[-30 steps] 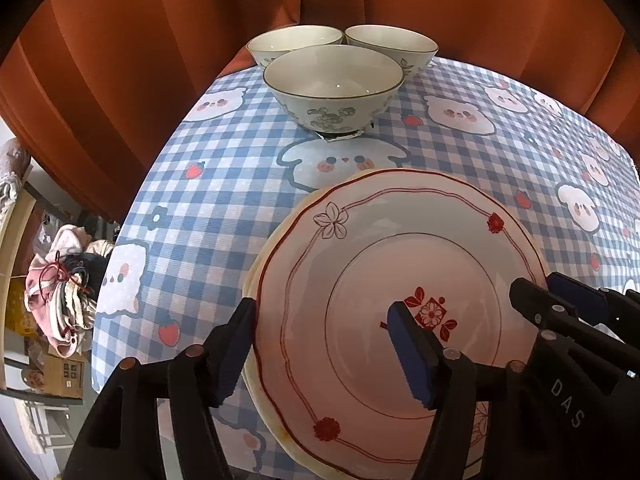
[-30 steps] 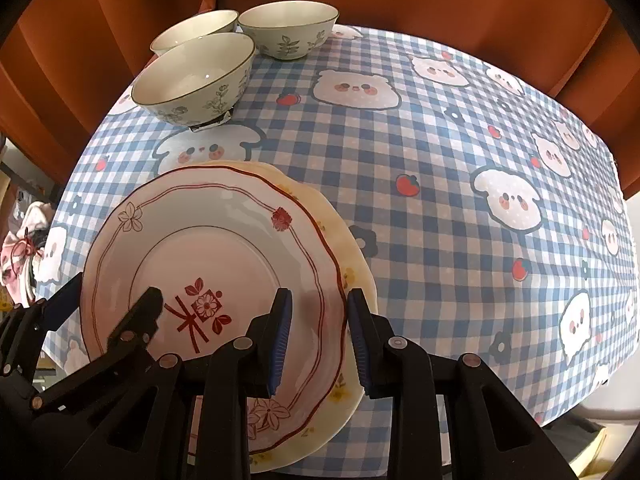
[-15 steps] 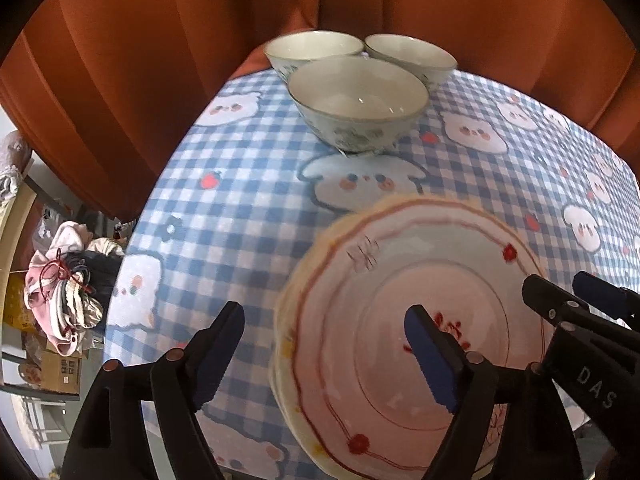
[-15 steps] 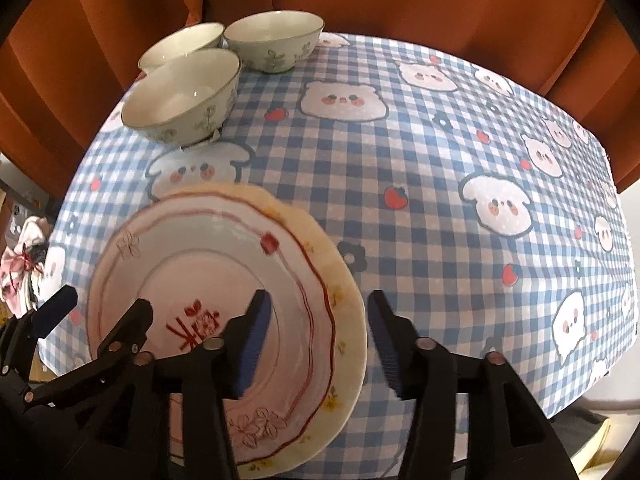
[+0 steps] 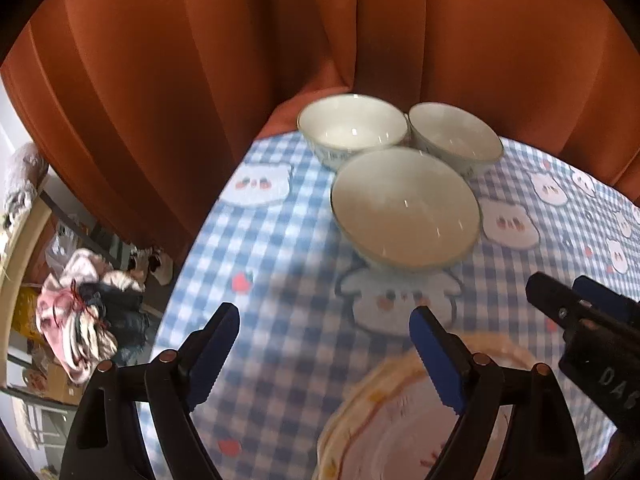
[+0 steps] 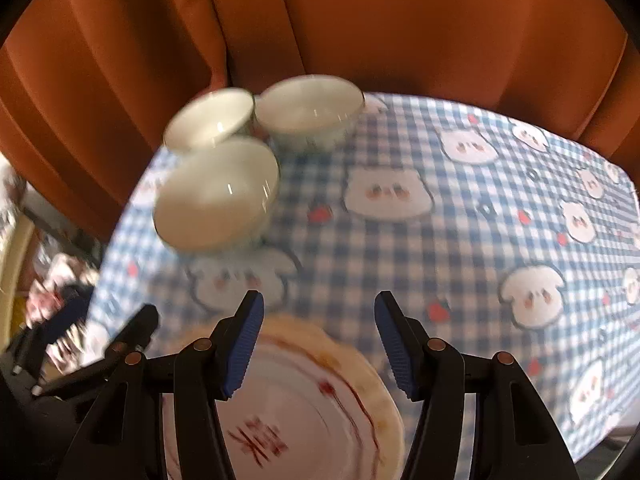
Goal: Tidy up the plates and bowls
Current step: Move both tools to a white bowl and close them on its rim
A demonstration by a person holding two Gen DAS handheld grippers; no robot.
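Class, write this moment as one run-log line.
left gripper: opening, empty | right gripper: opening, empty | stacked plates: on table, released | three bowls: grouped at back, unstacked

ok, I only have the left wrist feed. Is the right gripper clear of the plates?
Observer: Yes. The right gripper grips nothing: its blue-padded fingers are apart and opening, with the plates' far rim lying below the gap.
Operator: Are the plates properly stacked?
Observer: The round white plate with red line trim sits on a cream scalloped plate, whose edge shows around its far and right side.
Operator: Any centre pattern on the top one?
Observer: A red mark like a written character, blurred.
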